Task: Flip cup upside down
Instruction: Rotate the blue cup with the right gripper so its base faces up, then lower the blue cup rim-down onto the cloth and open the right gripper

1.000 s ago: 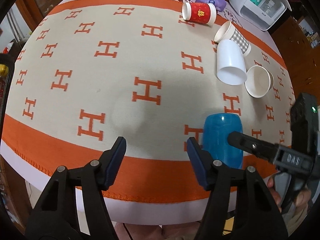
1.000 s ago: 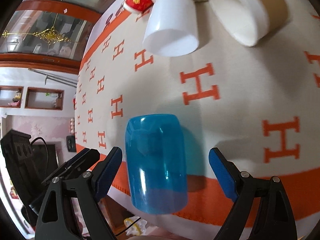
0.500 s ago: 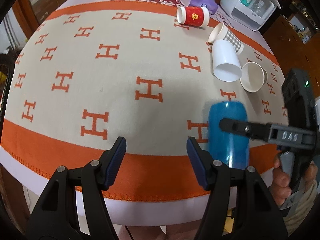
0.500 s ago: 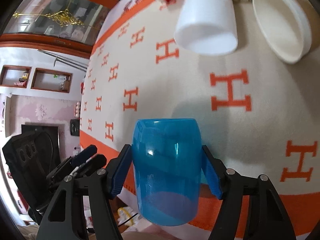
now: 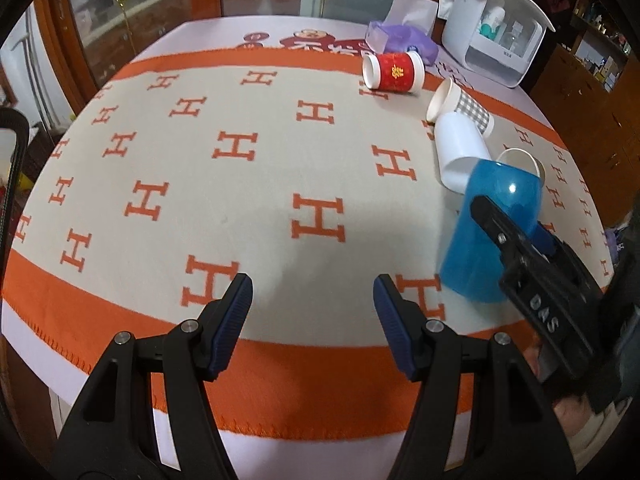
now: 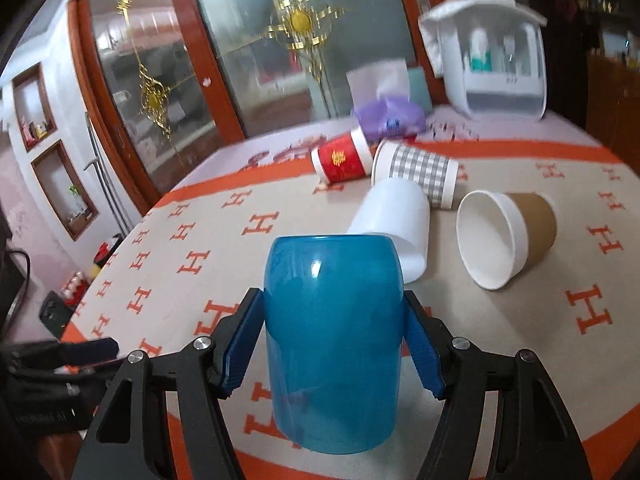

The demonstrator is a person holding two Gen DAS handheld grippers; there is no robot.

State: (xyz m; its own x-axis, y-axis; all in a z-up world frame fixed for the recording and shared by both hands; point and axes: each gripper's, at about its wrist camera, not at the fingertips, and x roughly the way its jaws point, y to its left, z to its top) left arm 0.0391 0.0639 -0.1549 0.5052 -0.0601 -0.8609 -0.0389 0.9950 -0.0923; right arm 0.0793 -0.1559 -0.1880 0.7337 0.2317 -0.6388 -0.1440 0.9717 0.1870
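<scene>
A translucent blue cup (image 6: pixel 334 344) is clamped between my right gripper's (image 6: pixel 334 340) blue pads (image 6: pixel 240 344). It stands nearly upright with its closed end up and open rim down, near the cloth. In the left wrist view the blue cup (image 5: pixel 492 232) leans slightly at the right, with the right gripper's finger (image 5: pixel 504 232) across it. My left gripper (image 5: pixel 312 312) is open and empty above the cloth's near orange border, left of the cup.
A beige cloth (image 5: pixel 260 184) with orange H marks covers the table. Behind the blue cup lie a white cup (image 6: pixel 394 220), a checked paper cup (image 6: pixel 420 168), a red cup (image 6: pixel 340 156) and a brown paper bowl (image 6: pixel 508 232). A white box (image 6: pixel 492 56) and tissue pack (image 6: pixel 388 116) stand at the back.
My right gripper closed on the lying blue cup, lifted it and swung it up, so its closed end now points up. The left gripper stayed open and pulled back a little.
</scene>
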